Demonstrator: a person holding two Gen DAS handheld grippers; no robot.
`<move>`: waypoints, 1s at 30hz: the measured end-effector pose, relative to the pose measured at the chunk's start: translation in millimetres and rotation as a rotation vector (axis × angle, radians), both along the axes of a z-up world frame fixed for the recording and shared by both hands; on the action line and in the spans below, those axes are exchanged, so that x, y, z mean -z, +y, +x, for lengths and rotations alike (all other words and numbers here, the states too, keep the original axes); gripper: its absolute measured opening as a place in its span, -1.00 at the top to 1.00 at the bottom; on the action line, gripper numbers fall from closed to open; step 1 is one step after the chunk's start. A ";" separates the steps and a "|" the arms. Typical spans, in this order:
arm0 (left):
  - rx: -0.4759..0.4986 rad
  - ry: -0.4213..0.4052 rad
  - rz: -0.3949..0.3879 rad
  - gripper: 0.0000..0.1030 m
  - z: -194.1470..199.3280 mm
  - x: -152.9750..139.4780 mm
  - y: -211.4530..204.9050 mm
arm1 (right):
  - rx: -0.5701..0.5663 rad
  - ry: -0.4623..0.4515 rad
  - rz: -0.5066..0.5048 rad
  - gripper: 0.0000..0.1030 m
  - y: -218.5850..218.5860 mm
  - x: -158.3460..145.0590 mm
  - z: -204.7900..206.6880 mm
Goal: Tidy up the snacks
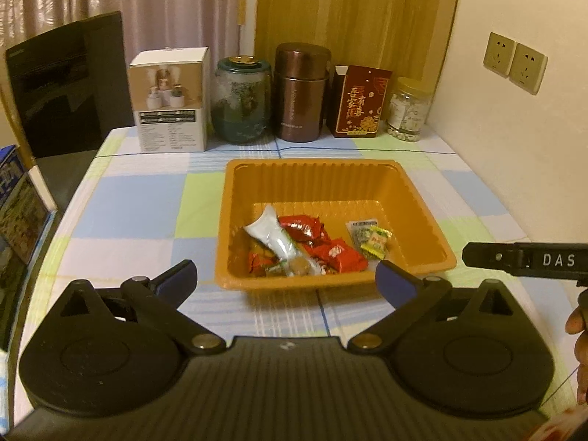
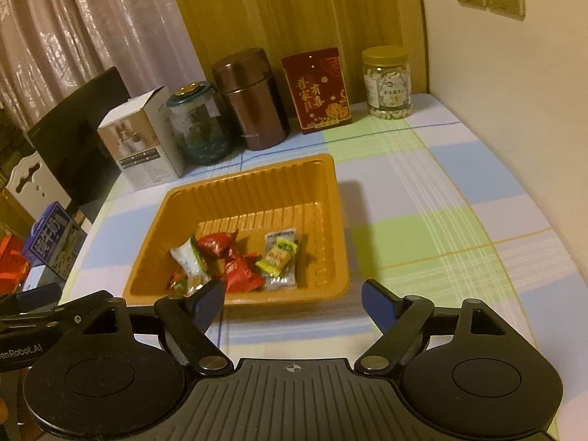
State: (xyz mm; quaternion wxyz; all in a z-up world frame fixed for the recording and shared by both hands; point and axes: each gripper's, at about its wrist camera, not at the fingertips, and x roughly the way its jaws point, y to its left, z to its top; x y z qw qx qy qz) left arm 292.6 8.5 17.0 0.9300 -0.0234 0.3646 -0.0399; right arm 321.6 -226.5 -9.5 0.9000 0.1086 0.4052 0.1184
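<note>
Right gripper [image 2: 292,299], jaws apart and empty, above the checked worktop [image 2: 441,198]; orange tray [image 2: 330,228] holds wrapped snacks [image 2: 235,257]; jars behind it.

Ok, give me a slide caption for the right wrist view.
Right gripper, jaws open and empty, before the orange tray of wrapped snacks.

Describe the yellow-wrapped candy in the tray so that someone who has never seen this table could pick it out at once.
Start at the orange plastic tray in the middle of the checked tablecloth. The snacks lie in its near half; look to their right end, away from the red wrappers. There the yellow-wrapped candy lies on top of a clear packet, the only yellow wrapper in the tray.
</note>
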 end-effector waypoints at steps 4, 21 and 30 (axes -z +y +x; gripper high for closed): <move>0.006 0.010 -0.010 -0.99 -21.5 -9.8 -2.2 | 0.005 0.010 -0.016 -0.61 -2.2 -5.1 -21.9; -0.070 0.000 -0.027 -0.99 -123.9 -41.0 -1.2 | 0.039 0.001 -0.006 -0.62 -18.1 -36.4 -122.2; -0.069 -0.013 -0.052 -0.99 -177.1 -56.3 -6.8 | 0.039 -0.041 -0.022 -0.62 -21.1 -60.9 -174.3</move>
